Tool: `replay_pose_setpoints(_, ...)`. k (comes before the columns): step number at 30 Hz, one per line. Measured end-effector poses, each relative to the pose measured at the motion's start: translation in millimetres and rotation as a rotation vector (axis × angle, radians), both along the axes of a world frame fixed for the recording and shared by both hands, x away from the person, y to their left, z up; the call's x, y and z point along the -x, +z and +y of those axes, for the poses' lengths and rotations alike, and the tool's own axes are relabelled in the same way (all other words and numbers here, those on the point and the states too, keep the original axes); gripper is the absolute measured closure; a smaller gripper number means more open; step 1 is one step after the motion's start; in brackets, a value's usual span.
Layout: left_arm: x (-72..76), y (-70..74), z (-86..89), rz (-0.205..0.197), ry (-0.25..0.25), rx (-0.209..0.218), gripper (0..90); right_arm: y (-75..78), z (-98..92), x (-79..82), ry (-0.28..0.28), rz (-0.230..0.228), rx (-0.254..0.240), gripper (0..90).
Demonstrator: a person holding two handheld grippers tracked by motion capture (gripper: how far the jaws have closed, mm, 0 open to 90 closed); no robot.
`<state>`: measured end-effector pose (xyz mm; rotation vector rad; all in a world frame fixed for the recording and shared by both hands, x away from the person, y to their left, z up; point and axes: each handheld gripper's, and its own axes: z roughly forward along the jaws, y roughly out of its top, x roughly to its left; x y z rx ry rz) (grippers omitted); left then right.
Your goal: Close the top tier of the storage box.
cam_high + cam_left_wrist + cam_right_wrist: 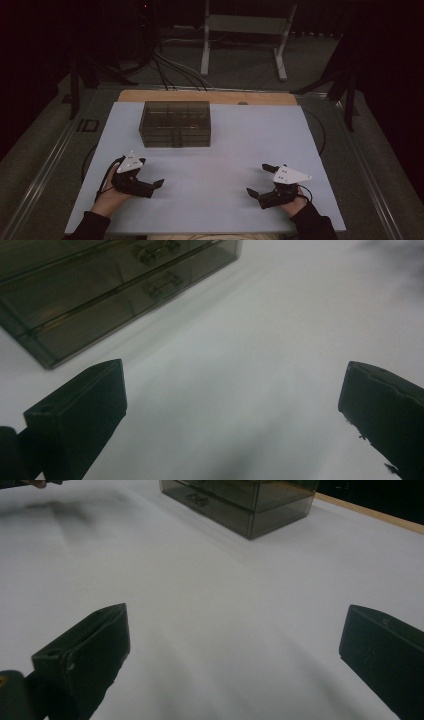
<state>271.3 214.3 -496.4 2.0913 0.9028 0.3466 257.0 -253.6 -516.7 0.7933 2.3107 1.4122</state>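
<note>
Smoked translucent plastic two-drawer box (175, 123): at 12 o'clock on the white table sheet (225, 150), drawers shut. Left gripper (149, 173), 8 o'clock, and right gripper (257, 179), 4 o'clock: jaws spread wide, empty. Risk: pulling a small drawer handle (162, 284) may drag the light box.

Left hand-held gripper (232, 415): jaws spread wide over bare white worktop (260, 340). Smoky drawer box (100, 290) far left, apart, two handles visible.

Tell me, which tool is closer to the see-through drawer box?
Left. The left tool sits just in front of the drawer box, below its left end. The right tool is farther off, toward the table's right side.
</note>
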Motion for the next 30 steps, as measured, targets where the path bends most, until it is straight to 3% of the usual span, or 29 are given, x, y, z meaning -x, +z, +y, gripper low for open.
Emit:
replay_pose_setpoints(13, 11.6, -13.5, 16.0, 0.011, 0.014, -0.048, 0.0, 0.2, 0.1, 0.1, 0.0, -0.003, 0.0, 0.0)
replay_pose_setpoints(19, 18.0, -19.7, 25.3, 0.026, 0.049, -0.071, 0.0, 0.1, 0.2, -0.1, 0.004, -0.004, 0.001, 0.0)
replay_pose_setpoints(26, 15.8, -25.2, 28.4, 0.056, 0.077, -0.077, 0.0, 0.1, 0.4, 0.0, 0.007, -0.003, -0.001, 0.0)
replay_pose_setpoints(30, 15.5, -25.4, 27.5, 0.052, 0.089, -0.087, 0.0, 0.0, 0.9, 0.1, 0.011, -0.005, -0.001, 0.0)
